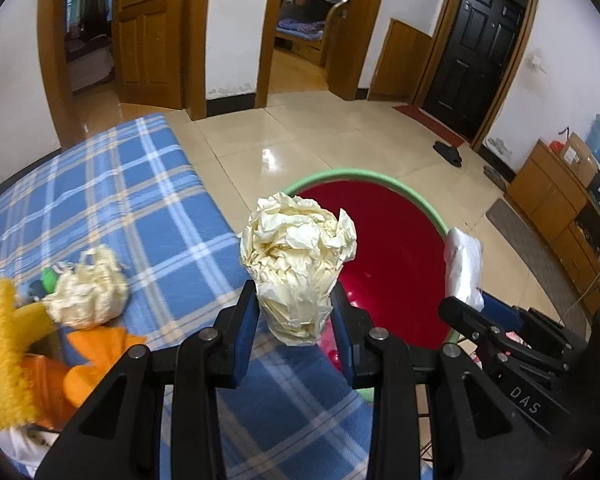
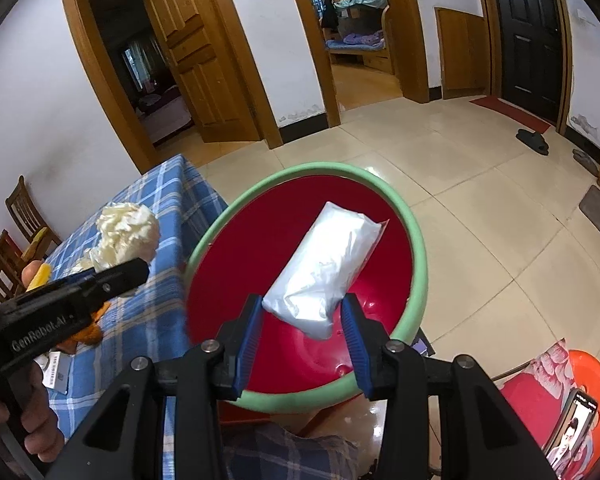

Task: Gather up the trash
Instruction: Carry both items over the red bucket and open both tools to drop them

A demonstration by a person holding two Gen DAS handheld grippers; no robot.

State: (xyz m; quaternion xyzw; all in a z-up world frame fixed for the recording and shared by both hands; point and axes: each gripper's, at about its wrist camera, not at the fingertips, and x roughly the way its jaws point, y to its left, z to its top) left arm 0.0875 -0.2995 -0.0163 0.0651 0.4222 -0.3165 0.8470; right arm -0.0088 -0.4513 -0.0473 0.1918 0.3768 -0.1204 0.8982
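Observation:
My left gripper (image 1: 296, 316) is shut on a crumpled cream paper ball (image 1: 296, 256), held above the table's right edge beside the basin. My right gripper (image 2: 302, 320) is shut on a white plastic packet (image 2: 328, 268), which hangs over the red basin with a green rim (image 2: 416, 248). From the left wrist view the basin (image 1: 396, 260) lies just right of the paper ball, and the right gripper with its packet (image 1: 462, 264) shows at the basin's right rim. A second crumpled paper ball (image 1: 88, 288) lies on the blue plaid tablecloth (image 1: 140, 200).
Yellow and orange plush items (image 1: 16, 344) lie at the table's left corner. A hand (image 2: 36, 428) holds the left tool. An orange stool with a phone (image 2: 576, 424) stands at the lower right. Slippers (image 2: 532, 140) and a red mat lie by the black door. Wooden chairs (image 2: 16, 224) stand at left.

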